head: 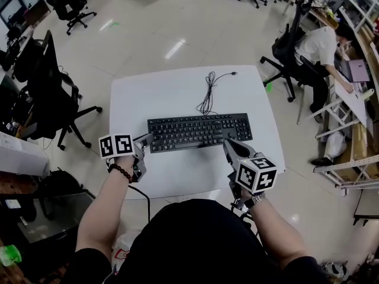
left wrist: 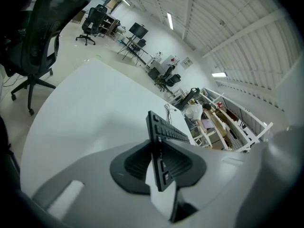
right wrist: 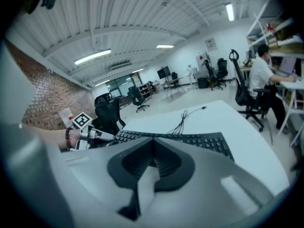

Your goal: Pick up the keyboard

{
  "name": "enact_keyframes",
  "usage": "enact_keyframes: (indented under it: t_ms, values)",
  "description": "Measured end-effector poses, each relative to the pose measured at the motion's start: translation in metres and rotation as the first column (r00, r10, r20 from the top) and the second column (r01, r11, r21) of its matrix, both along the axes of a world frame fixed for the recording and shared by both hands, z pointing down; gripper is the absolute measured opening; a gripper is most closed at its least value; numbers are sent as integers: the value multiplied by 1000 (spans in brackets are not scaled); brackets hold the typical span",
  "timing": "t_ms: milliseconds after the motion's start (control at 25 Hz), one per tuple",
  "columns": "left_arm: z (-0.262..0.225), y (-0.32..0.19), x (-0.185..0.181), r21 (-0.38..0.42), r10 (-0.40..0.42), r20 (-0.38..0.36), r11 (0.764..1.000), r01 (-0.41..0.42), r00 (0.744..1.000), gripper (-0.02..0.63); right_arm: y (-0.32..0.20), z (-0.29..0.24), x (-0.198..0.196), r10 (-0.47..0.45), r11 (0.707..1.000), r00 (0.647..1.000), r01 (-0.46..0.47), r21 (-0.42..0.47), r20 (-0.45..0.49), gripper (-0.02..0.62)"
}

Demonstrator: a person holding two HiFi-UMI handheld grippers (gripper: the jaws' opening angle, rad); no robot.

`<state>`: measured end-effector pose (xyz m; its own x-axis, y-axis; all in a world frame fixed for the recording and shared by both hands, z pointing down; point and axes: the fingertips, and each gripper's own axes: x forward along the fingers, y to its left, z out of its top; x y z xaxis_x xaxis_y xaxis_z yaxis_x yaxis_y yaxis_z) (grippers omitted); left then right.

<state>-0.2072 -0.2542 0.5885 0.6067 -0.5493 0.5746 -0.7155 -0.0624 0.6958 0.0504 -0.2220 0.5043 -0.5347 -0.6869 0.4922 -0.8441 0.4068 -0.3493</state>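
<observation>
The keyboard — left end clamped in the left hand-held gripper.

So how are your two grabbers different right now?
The left gripper pinches the keyboard's left end; the right gripper holds nothing. The left gripper's jaws stand apart around that edge; the right gripper's jaws are shut together near the keyboard's right front. Both point at the same keyboard.

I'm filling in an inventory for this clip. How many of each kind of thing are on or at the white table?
Black keyboard: 1
Cable: 1, lying loose behind the keyboard
Tongs: 2, left tongs gripping the keyboard's left end, right tongs shut and empty
Total: 4
</observation>
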Motion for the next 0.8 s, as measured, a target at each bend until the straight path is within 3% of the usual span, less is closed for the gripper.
enact_keyframes:
  t_ms: [160,280,400,560,800]
  values:
    - [-12,0,3,12,4,4,1000,-4,1000,75,2,26,12,91,990,987,-75,-123,133,44]
    - [-19,-1,5,17,6,10,1000,-6,1000,75,2,54,22,209,956,941,-139,-257,266,88]
    - [-23,-1,7,19,9,12,1000,-10,1000,75,-1,80,30,332,910,861,-183,-373,386,155]
    - [-25,2,7,8,9,15,1000,-10,1000,74,-7,112,35,465,856,733,-227,-465,497,209]
    - [-31,6,13,1,8,13,1000,-8,1000,74,-27,135,42,551,822,576,-252,-511,603,224]
